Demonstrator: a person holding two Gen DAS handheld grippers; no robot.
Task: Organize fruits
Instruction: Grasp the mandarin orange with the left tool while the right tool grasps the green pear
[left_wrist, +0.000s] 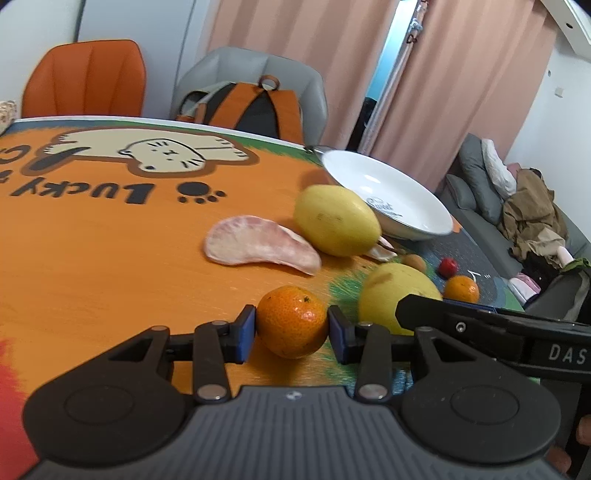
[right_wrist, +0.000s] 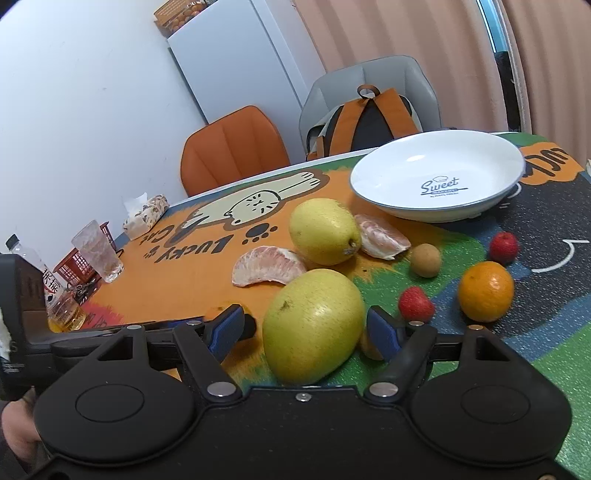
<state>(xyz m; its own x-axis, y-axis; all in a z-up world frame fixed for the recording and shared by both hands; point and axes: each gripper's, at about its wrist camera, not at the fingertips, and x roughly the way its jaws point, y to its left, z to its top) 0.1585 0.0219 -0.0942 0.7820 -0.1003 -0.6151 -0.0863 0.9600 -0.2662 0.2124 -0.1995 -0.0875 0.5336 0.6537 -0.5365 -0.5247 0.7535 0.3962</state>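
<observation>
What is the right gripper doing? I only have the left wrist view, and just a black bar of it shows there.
Observer: The right gripper is open. Its fingers sit either side of the big yellow fruit without pressing on it.
Operator: My left gripper is shut on the mandarin. Is anything hidden behind that big fruit?
Observer: Yes, a second red fruit lies on the table just to its right in the right wrist view.
</observation>
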